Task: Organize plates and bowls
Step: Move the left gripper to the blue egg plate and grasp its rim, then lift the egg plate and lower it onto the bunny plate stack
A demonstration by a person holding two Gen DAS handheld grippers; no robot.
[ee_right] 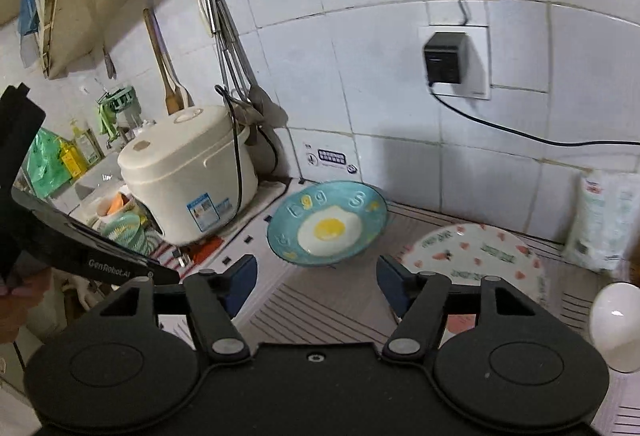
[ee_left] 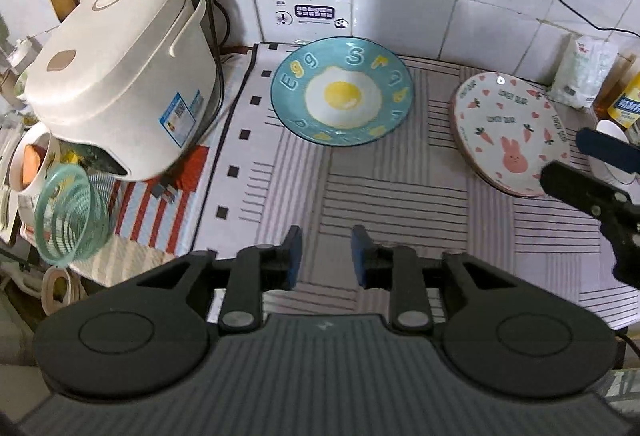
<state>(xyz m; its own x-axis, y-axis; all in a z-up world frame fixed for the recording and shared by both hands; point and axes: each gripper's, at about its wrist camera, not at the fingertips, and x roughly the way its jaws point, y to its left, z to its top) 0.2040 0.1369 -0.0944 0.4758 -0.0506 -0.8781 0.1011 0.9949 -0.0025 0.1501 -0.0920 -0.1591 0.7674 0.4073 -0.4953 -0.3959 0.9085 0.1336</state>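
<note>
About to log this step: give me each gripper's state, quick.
Left gripper: open, holding nothing, above the striped mat.
Right gripper: open, holding nothing.

Left gripper (ee_left: 326, 256): jaws apart, moderate gap, nothing between the blue pads (ee_left: 295, 256). Held level, pointing toward the far wall, low and near.

Right gripper (ee_right: 316, 286): jaws spread wider, also empty, blue pads (ee_right: 240, 286) clear of any contact. Tilted a bit upward toward the far wall.

Cross-views: the right gripper shows at the right edge of the left wrist view (ee_left: 592, 172); the left unit's black body crosses the left edge of the right wrist view, a bit of the person's hand (ee_right: 16, 300) on it.
</note>
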